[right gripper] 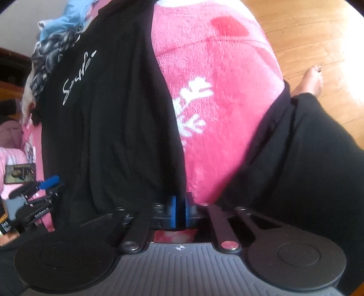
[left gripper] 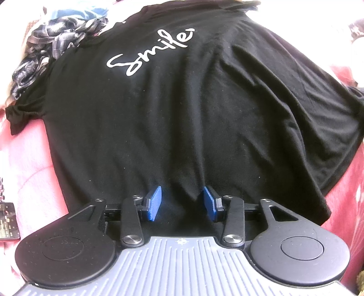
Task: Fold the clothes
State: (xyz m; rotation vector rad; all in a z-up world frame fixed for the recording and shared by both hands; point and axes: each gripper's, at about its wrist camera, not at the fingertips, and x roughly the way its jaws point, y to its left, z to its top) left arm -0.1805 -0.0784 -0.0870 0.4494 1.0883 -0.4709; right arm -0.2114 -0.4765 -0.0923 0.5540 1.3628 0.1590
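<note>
shirt: the black t-shirt [left gripper: 182,118] lies spread print-up on the pink blanket [left gripper: 29,157], its hem edge nearest you.
left gripper: your left gripper [left gripper: 182,202] has its blue pads apart over the hem, fabric lying between them but not pinched.
right gripper: your right gripper [right gripper: 179,211] has its pads together at the shirt's right hem corner; they seem to pinch the edge, though blur hides it.
step, as i judge it: take both hem corners for the first fold.
how to do it well: slide your left pads toward the left corner, close on both layers, then lift both ends level so the cloth stays flat.
risk: catching the blanket's pile with the hem.
counts: one black shirt; one plaid garment [left gripper: 52,45] and one blue one [right gripper: 63,20] piled beyond; two grippers; one phone [left gripper: 8,220] at the left.
</note>
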